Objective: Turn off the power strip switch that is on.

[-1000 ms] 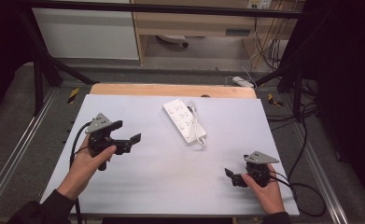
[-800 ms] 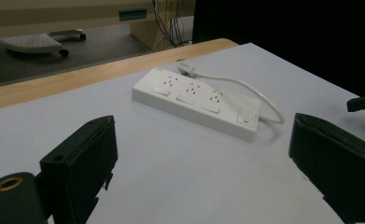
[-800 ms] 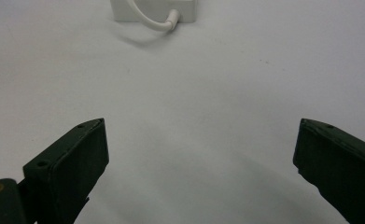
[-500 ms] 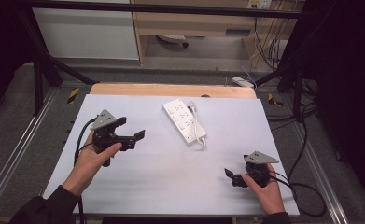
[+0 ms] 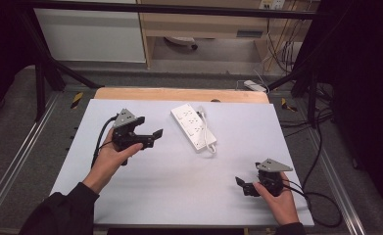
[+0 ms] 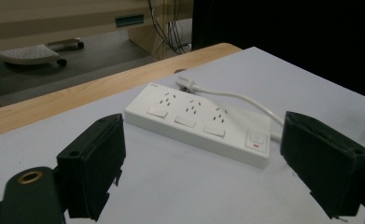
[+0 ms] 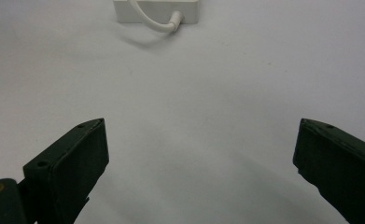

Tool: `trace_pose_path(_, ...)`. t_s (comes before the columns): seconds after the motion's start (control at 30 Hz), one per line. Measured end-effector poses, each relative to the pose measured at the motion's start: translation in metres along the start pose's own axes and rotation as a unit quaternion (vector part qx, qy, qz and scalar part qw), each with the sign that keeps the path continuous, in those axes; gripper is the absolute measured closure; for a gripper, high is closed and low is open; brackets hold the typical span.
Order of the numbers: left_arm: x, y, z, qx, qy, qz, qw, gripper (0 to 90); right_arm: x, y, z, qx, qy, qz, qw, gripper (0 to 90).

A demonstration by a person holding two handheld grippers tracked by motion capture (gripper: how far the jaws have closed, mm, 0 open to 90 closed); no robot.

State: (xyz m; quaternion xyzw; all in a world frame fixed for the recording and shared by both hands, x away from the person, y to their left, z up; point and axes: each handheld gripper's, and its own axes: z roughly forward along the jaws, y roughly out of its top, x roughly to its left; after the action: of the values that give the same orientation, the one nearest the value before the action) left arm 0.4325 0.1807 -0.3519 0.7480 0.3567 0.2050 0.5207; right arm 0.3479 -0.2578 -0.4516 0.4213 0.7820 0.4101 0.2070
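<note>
White tabletop point(image 5: 179, 196) mostly bare; power strip point(image 5: 193, 127) centre-rear, w/ room round it.

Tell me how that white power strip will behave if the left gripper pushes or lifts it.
The power strip looks rigid and flat, so it would probably slide, not tip. Its cord looks floppy and would likely drag behind. The smooth casing may slip between the pads.

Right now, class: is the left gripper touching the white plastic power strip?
Apart. The high view shows bare table between the left gripper and the power strip.
</note>
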Motion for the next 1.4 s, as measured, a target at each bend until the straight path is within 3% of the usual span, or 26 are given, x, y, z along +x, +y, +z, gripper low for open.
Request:
trace_pose_path(0.33,-0.002,0.003,0.034,0.003,0.006,0.015,0.9999,24.1,0.0,0.0,0.0,-0.001,0.004,0.0,1.0,4.0)
trace_pose_path(0.57,-0.001,0.004,0.059,0.006,0.008,0.012,0.9999,28.3,0.001,0.001,0.0,-0.003,0.005,0.002,1.0,4.0)
trace_pose_path(0.97,0.0,0.005,0.084,0.005,0.005,0.005,1.0,36.3,0.001,0.001,0.0,-0.003,0.01,0.0,0.9999,4.0)
trace_pose_path(1.17,0.004,0.005,0.097,0.001,0.008,-0.001,1.0,45.8,0.001,0.001,0.0,-0.006,0.008,0.002,0.9999,3.9)
trace_pose_path(1.23,0.004,0.004,0.101,0.003,0.008,0.003,1.0,54.2,0.001,0.001,0.0,-0.003,0.008,-0.001,1.0,3.9)
trace_pose_path(1.4,0.006,-0.002,0.11,0.019,0.009,0.004,0.9998,64.4,0.001,0.001,0.0,-0.002,0.009,0.0,1.0,3.9)
